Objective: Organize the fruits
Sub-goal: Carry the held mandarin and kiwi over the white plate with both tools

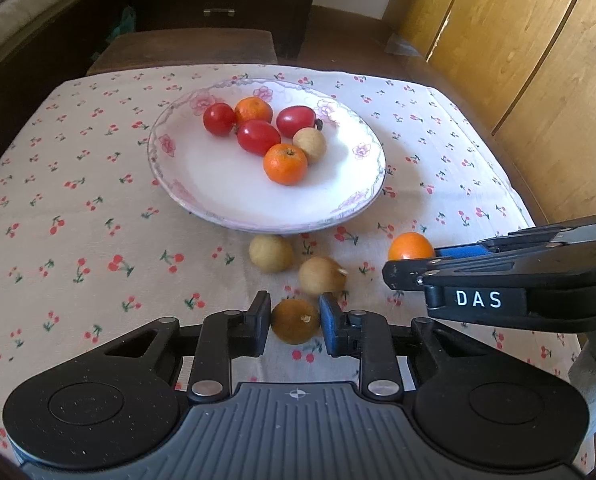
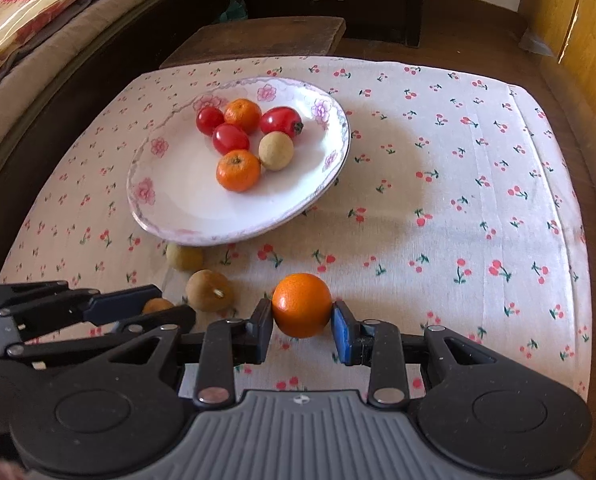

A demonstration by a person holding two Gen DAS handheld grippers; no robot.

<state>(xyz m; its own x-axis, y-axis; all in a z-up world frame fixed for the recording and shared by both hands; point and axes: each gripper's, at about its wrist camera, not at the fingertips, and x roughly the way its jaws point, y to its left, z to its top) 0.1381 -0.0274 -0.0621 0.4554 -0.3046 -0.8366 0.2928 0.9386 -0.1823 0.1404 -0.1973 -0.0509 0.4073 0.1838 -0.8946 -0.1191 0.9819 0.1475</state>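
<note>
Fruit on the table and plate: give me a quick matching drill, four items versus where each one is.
1. darkest brown fruit
2. loose orange
3. pale brown fruit with the tomatoes
4. stemmed brown fruit

A. on the plate
B. between the left gripper's pads
C. free on the cloth, near the plate
D. between the right gripper's pads

Pairs: 1-B, 2-D, 3-A, 4-C

Way fwd to the white floral-rimmed plate (image 1: 202, 196) is partly blocked: two loose tan round fruits (image 1: 271, 253) (image 1: 322, 275) sit on the cherry-print tablecloth (image 1: 78, 216) just below its near rim. Plate's near half is bare; the back is crowded w/ a red, orange & tan fruit cluster (image 1: 258, 132). Right of the plate, cloth is wide open.
</note>
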